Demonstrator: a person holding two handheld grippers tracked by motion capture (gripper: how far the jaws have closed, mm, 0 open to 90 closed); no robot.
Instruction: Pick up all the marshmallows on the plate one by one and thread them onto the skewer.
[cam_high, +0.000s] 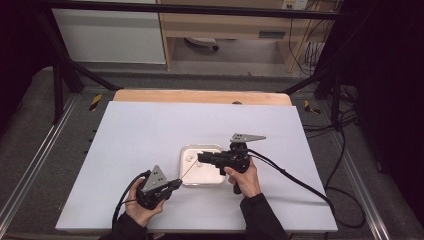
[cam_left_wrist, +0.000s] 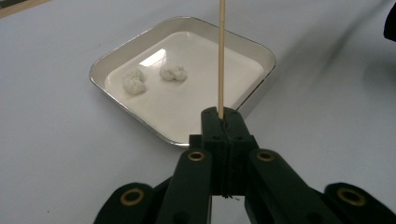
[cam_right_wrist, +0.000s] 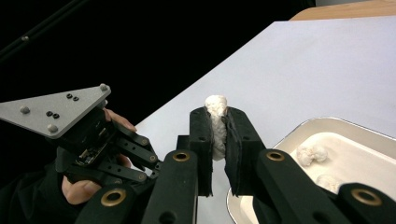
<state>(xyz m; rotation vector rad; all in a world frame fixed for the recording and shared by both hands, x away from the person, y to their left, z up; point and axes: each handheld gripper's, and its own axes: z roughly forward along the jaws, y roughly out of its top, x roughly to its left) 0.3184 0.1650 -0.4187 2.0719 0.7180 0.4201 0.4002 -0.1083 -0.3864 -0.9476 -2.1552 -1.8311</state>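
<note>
While the white table (cam_high: 150, 130) is spreading wide under both hands, a dark room is closing in around it, with grey floor, black frame bars and a wooden cabinet (cam_high: 225, 25) beyond the far edge. Bare surface is lying open to the left of the tray and toward the far side; the near edge is running just behind the person's wrists. Near the middle, a shallow white tray (cam_left_wrist: 254, 49) is sitting flat, its rim shining, and two small white lumps (cam_left_wrist: 134, 82) are resting inside it, close together but apart. The right gripper (cam_right_wrist: 218, 140) is hovering over the tray's right part, its jaws pressing on a third white lump (cam_right_wrist: 216, 116) that is sticking up past their tips. The left gripper (cam_left_wrist: 227, 122) is staying at the tray's near-left corner with its jaws closed tight on a thin wooden skewer (cam_left_wrist: 221, 56), which is reaching out over the tray toward the right gripper, above the lumps.
</note>
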